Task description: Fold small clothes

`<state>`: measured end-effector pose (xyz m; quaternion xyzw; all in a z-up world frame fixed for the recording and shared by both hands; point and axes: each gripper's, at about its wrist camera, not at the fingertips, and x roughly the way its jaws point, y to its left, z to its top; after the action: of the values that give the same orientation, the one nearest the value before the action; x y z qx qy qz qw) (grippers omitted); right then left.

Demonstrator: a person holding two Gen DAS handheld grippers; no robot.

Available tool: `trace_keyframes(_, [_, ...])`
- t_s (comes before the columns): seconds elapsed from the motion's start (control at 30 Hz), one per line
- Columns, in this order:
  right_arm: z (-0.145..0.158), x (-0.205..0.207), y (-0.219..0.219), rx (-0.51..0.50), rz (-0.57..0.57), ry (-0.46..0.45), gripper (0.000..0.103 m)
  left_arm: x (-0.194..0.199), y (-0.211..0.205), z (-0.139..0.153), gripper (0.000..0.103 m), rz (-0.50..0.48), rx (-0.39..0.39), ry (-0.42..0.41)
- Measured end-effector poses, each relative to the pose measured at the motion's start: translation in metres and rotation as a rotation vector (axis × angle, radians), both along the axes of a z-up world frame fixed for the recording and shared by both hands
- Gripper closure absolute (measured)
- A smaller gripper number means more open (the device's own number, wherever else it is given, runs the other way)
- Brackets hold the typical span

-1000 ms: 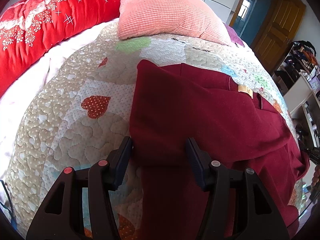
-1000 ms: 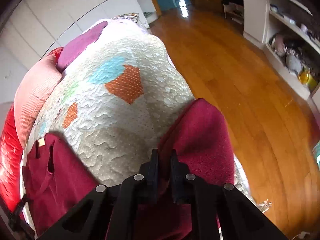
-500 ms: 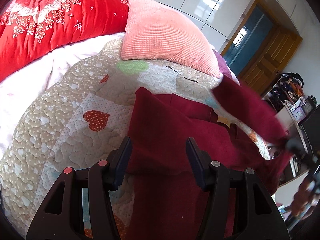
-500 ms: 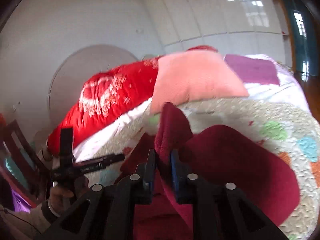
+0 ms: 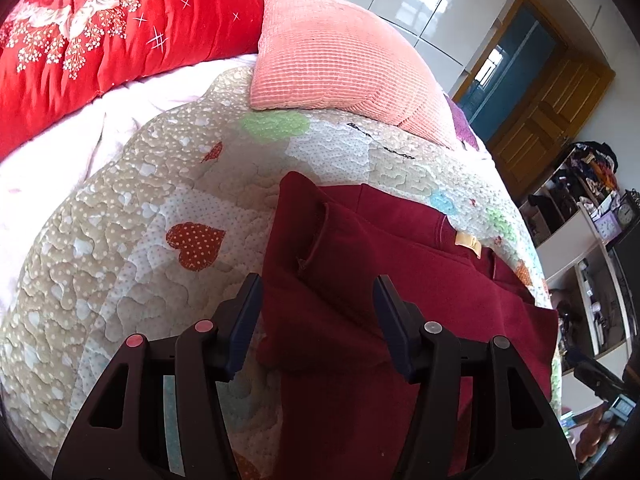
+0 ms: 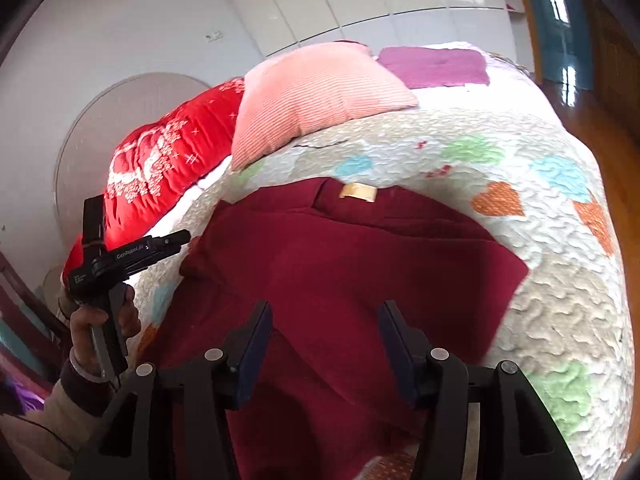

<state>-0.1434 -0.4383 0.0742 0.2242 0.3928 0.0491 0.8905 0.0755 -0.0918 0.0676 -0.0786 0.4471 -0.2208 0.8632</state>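
A dark red garment point(image 5: 384, 280) lies on the quilted bed cover point(image 5: 120, 248), with a sleeve folded across its body and a tan neck label point(image 5: 467, 240) at the far edge. It also shows in the right wrist view point(image 6: 344, 256). My left gripper point(image 5: 318, 308) is open and empty, its jaws straddling the garment's left edge just above it. My right gripper point(image 6: 326, 332) is open and empty, hovering over the middle of the garment. The left gripper also shows in the right wrist view point(image 6: 176, 238), at the garment's left side.
A pink pillow point(image 5: 336, 60) and a red floral duvet point(image 5: 100, 28) lie at the head of the bed. A purple cushion point(image 6: 434, 66) sits behind the pillow. Shelves point(image 5: 588, 240) and a wooden door point(image 5: 548, 108) stand to the right. Wooden floor point(image 6: 600, 128) lies beyond the bed's right edge.
My right gripper carried the sleeve it held across the garment to the left, opened and let it go. The sleeve now lies folded over the body. The left gripper stayed open in place.
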Motion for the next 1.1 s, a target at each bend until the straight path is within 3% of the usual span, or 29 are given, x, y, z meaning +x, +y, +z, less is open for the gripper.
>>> trace_keyframes(0.1, [-0.010, -0.014, -0.020, 0.065, -0.057, 0.014, 0.050, 0.012, -0.017, -0.001, 0.046, -0.033, 0.058, -0.007])
trace_keyframes(0.27, [-0.022, -0.030, -0.038, 0.150, -0.105, 0.006, 0.050, 0.032, -0.054, -0.013, 0.047, -0.075, 0.224, -0.021])
trace_keyframes(0.33, [-0.023, -0.034, -0.042, 0.153, -0.106, 0.002, 0.049, 0.035, -0.067, -0.022, 0.055, -0.086, 0.313, -0.024])
trace_keyframes(0.4, [-0.024, -0.035, -0.044, 0.150, -0.108, 0.004, 0.049, 0.036, -0.072, -0.028, 0.065, -0.086, 0.346, -0.026])
trace_keyframes(0.47, [-0.024, -0.035, -0.047, 0.135, -0.125, 0.006, 0.049, 0.034, -0.071, -0.024, 0.085, -0.063, 0.356, -0.041])
trace_keyframes(0.5, [-0.024, -0.035, -0.050, 0.124, -0.137, 0.007, 0.049, 0.032, -0.069, -0.018, 0.089, -0.060, 0.342, -0.045])
trace_keyframes(0.57, [-0.024, -0.029, -0.053, 0.085, -0.170, 0.010, 0.045, 0.027, -0.061, -0.001, 0.089, -0.055, 0.294, -0.061])
trace_keyframes(0.6, [-0.025, -0.025, -0.054, 0.056, -0.197, 0.017, 0.040, 0.024, -0.056, 0.008, 0.089, -0.058, 0.268, -0.074])
trace_keyframes(0.63, [-0.026, -0.022, -0.056, 0.030, -0.236, 0.024, 0.027, 0.021, -0.050, 0.018, 0.089, -0.058, 0.244, -0.088])
trace_keyframes(0.67, [-0.027, -0.018, -0.060, 0.023, -0.270, 0.021, 0.024, 0.018, -0.044, 0.025, 0.089, -0.053, 0.225, -0.100])
trace_keyframes(0.8, [-0.040, 0.000, -0.074, 0.099, -0.330, 0.041, 0.024, 0.012, -0.027, 0.037, 0.089, -0.025, 0.208, -0.112])
trace_keyframes(0.9, [-0.051, 0.023, -0.073, 0.133, -0.295, 0.070, 0.024, 0.010, -0.015, 0.036, 0.089, -0.006, 0.194, -0.101])
trace_keyframes(0.93, [-0.054, 0.034, -0.070, 0.112, -0.267, 0.091, 0.027, 0.011, -0.013, 0.033, 0.089, 0.005, 0.190, -0.094])
trace_keyframes(0.97, [-0.055, 0.044, -0.067, 0.068, -0.248, 0.114, 0.054, 0.011, -0.012, 0.030, 0.089, 0.013, 0.190, -0.083])
trace_keyframes(1.03, [-0.041, 0.058, -0.061, -0.050, -0.230, 0.101, 0.086, 0.012, -0.012, 0.022, 0.089, 0.008, 0.189, -0.053])
trace_keyframes(1.1, [-0.018, 0.062, -0.053, -0.160, -0.232, 0.037, 0.092, 0.007, -0.014, 0.018, 0.089, -0.004, 0.186, -0.050])
